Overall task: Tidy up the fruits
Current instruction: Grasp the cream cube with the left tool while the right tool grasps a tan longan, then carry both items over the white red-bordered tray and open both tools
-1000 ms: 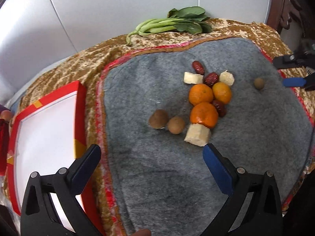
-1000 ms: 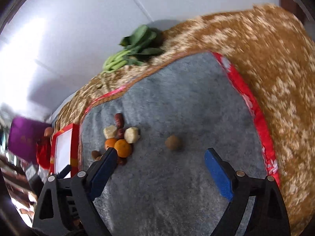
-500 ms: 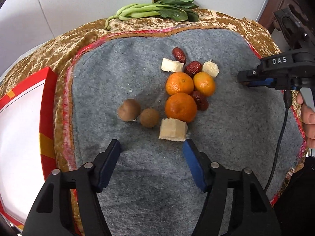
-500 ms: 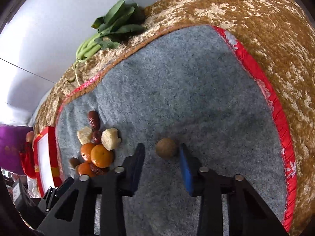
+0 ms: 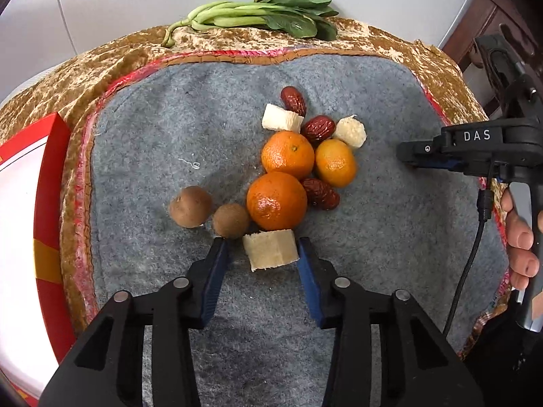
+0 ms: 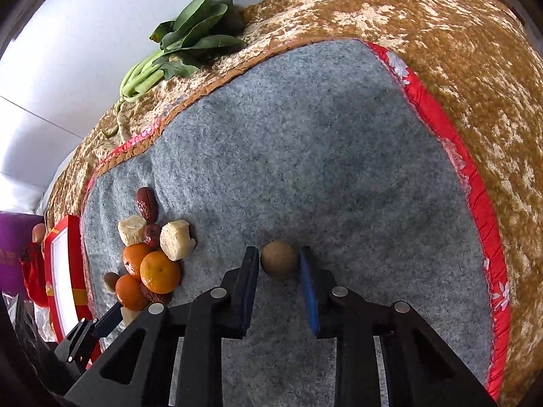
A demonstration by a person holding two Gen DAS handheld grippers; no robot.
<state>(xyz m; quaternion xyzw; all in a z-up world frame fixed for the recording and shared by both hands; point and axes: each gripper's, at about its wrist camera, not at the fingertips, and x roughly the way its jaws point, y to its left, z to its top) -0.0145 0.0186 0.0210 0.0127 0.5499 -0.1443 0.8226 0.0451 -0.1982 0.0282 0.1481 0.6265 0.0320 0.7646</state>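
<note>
Left gripper [image 5: 264, 249], angled down, is closing around a pale chunk [image 5: 270, 249]; its left pad stands apart. Right gripper [image 6: 279, 263], closing, pinches a brown ball [image 6: 279, 259]. Only the left view shows the hand [image 5: 521, 237].

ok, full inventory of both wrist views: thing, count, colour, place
mandarins: 3, orange, clustered mid-mat
red dates: 3 visible, dark red, in and behind the cluster
pale chunks: 3, cream; two behind the mandarins, one between the left jaws
brown round fruits: 3; two left of the cluster, one apart between the right jaws
greens: 1 bunch, far edge
mat: grey, red trim
cloth: gold-brown, under mat
box: red and white, left
left gripper: closing around chunk
right gripper: closing on lone fruit
hand: right edge, holding right gripper
</note>
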